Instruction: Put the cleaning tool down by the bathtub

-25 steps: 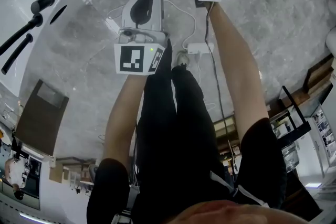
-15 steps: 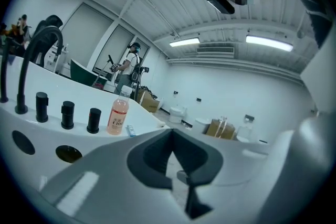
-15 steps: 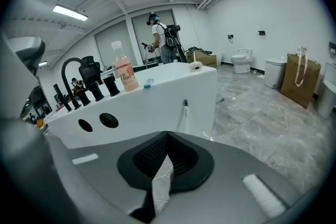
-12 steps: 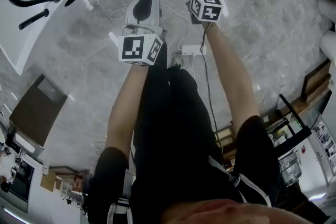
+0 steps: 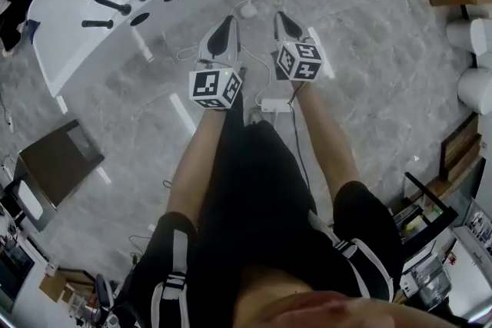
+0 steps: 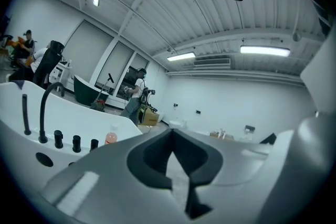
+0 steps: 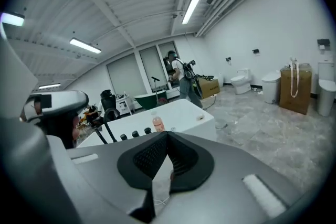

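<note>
- The bathtub (image 5: 69, 34) runs off the head view's top edge.
- Two white cylinders (image 5: 474, 91) are cut by its right edge.
- The distant people (image 6: 137, 93) in the left gripper view are too small to make out.

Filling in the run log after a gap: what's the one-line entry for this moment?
left gripper: shut, empty | right gripper: shut, empty | cleaning tool: on floor beside bathtub | task: appears done

left gripper (image 5: 225, 22): jaws were together, empty, level | right gripper (image 5: 282, 18): jaws were together, empty, tipped slightly down | left arm (image 5: 194, 154), right arm (image 5: 327, 138): were outstretched side by side
</note>
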